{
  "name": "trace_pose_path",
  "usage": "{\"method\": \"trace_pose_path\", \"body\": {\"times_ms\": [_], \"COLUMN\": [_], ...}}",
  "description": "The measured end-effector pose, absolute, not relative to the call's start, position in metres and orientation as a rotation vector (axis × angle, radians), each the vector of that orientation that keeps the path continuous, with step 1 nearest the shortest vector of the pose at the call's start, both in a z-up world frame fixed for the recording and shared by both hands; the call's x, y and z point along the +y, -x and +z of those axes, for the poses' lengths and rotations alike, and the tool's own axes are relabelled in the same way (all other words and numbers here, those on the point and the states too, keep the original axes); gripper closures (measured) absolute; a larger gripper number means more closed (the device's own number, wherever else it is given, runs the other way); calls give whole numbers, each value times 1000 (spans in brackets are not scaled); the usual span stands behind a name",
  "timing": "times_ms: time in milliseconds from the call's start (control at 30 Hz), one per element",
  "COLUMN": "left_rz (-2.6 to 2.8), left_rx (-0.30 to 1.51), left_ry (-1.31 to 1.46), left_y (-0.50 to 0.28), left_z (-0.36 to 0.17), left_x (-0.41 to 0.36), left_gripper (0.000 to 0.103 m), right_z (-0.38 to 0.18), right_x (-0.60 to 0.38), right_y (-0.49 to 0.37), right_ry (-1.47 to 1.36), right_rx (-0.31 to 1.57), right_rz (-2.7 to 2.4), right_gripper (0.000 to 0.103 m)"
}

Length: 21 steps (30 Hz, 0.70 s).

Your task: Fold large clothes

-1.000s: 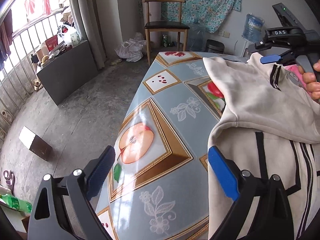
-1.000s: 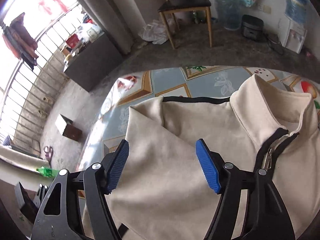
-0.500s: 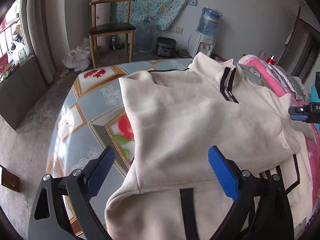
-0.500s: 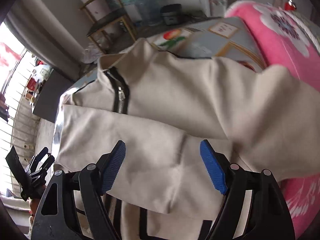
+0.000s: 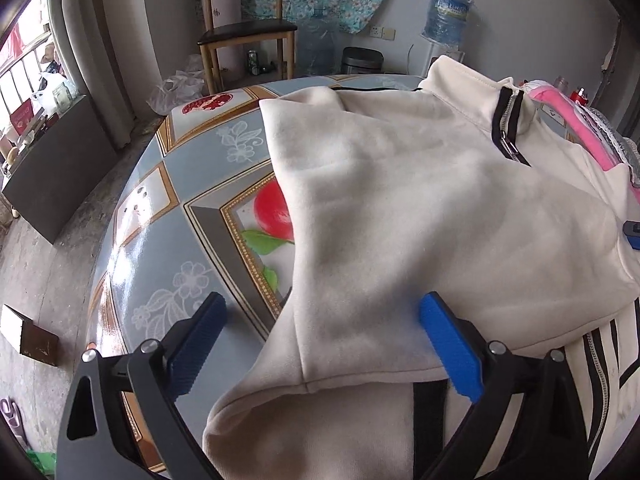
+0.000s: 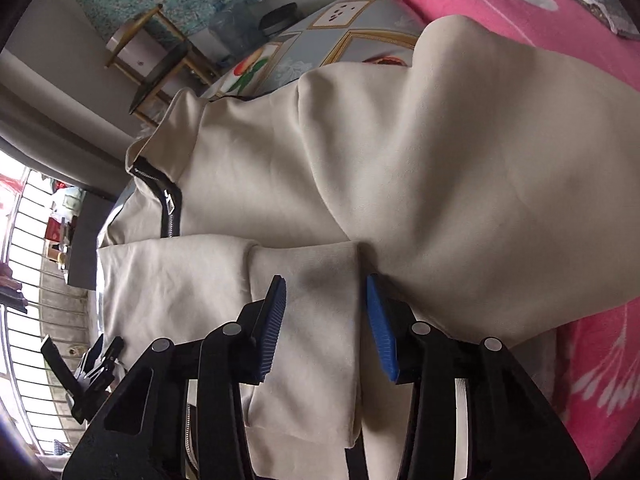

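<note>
Jacket (image 5: pixel 420 208): sleeves folded across, body unfolded | left claw (image 5: pixel 320 344): spread above hem | right claw (image 6: pixel 326 322): closing around cuff

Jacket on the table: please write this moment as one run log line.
jacket: sleeves folded in | left claw: opening, over hem | right claw: closing around cuff

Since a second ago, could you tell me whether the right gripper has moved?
Yes. The right gripper has swung away from the chair side, past the zip collar, to a sleeve beside the pink blanket; its jaws are closing around the sleeve.
</note>
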<state>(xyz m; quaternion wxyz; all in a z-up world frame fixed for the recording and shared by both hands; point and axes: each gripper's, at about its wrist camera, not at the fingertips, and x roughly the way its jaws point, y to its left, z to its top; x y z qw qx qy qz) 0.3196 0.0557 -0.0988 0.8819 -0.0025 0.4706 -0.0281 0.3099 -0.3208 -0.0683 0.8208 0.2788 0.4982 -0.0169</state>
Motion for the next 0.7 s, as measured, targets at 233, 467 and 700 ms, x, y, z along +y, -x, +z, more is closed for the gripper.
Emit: {"method": "trace_pose_path", "body": {"times_ms": [233,467,700], "left_rz": [-31,29,30], "left_rx": [968,944,932], "left_ry": [5,28,28], "left_y": [-320,-314,-309], "left_z": [-98,-93,-88], "left_x": [55,64,67], "left_gripper": [4,5,5], "right_z": [-38,0,-49], "right_x": [-331,-332,-327], "right_y": [-308,-313,-313], "right_ry": [-553,-472,-344], "right_rx": [973,859,961], "right_rz": [-35,-30,-124], "right_gripper": [100,100,88]}}
